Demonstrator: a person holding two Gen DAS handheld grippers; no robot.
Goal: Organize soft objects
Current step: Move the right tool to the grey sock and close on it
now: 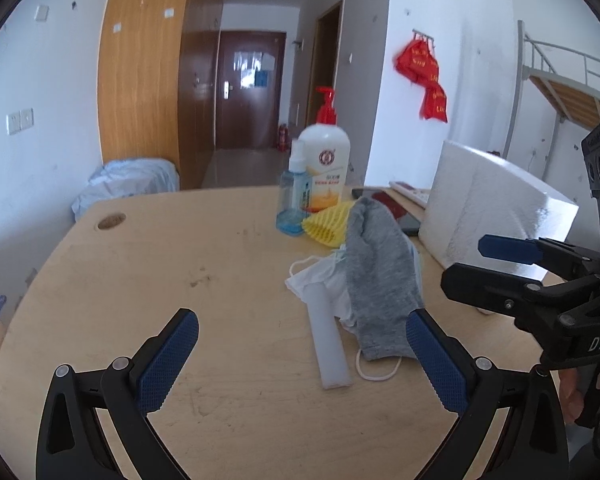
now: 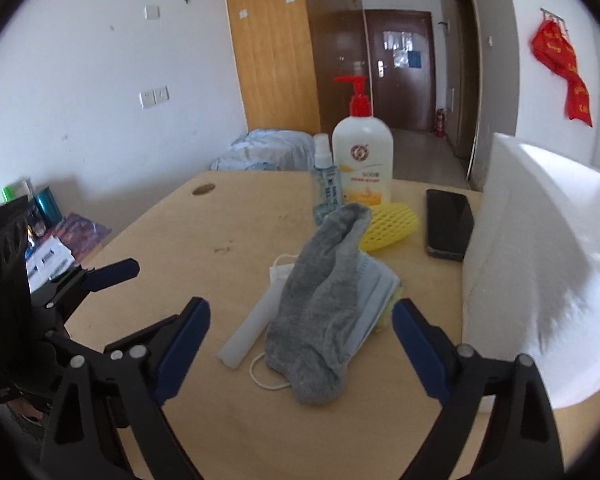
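A pale wooden worktop (image 2: 148,248) fills the scene, with both claws hovering low over its near edge. At far left, the left claw (image 1: 302,334) is spread wide open and holds nothing. In front of it lies a white plastic stick (image 1: 327,336), running away from the viewer. Just right of the stick, a grey sock (image 2: 320,304) is draped over a stack of face masks (image 2: 374,292), one white ear loop (image 2: 266,378) curling out at the near end. Behind the pile sit a yellow foam net (image 2: 390,226), a small blue spray bottle (image 2: 326,188) and a white pump bottle (image 2: 363,160). Further right is a black phone (image 2: 448,224), then a white foam box (image 2: 540,280). The right claw (image 2: 300,322) is also wide open and empty, its pads flanking the sock's near end. A good grasp likely means lowering onto the sock's middle and pinching only the knit, so the masks beneath stay flat and the stick is not nudged.
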